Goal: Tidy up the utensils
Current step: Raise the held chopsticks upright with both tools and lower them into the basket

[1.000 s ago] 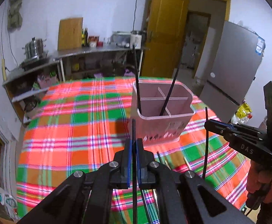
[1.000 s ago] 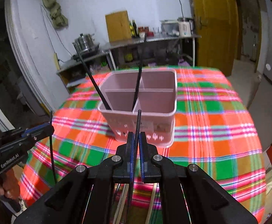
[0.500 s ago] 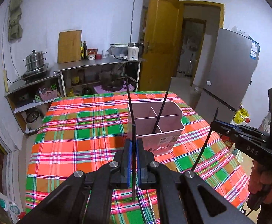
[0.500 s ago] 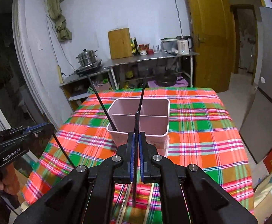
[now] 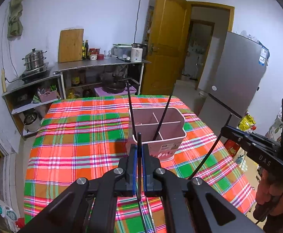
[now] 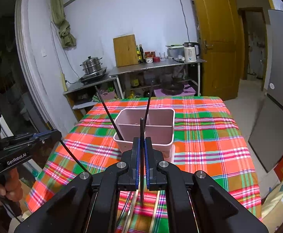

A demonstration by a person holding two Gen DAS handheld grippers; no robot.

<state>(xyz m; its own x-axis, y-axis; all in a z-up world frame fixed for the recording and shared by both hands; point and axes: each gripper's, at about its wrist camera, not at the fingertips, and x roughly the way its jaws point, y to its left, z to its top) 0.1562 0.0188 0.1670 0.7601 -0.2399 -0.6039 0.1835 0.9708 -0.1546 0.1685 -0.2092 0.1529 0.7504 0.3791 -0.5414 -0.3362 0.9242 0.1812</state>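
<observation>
So each gripper has a black chopstick pinched in it right now. The left gripper [image 5: 139,167] is clamped on its chopstick [image 5: 139,145], which stands about upright between the blue pads, and the right gripper [image 6: 142,161] is clamped the same way on its own chopstick [image 6: 141,136]. Under both grippers, at the near edge of the table [image 6: 209,136], a few more utensils [image 6: 129,211] lie flat on the plaid cloth; looks like more chopsticks, some pale and some dark, but they're mostly hidden behind the gripper bodies so I can't count them. Further out, about the middle of the table, sits the pink holder [image 5: 161,136] with its dividers, and two black chopsticks [image 5: 163,116] already lean in it. My read: two are sorted, two are in hand and need dropping in, and the loose ones at the near edge are left after that, so maybe halfway at best. Pose-wise, both grippers are held up above the near edge, well short of the holder and pointed toward it. From each camera the other gripper shows off to the side with its chopstick slanting down toward the cloth.
</observation>
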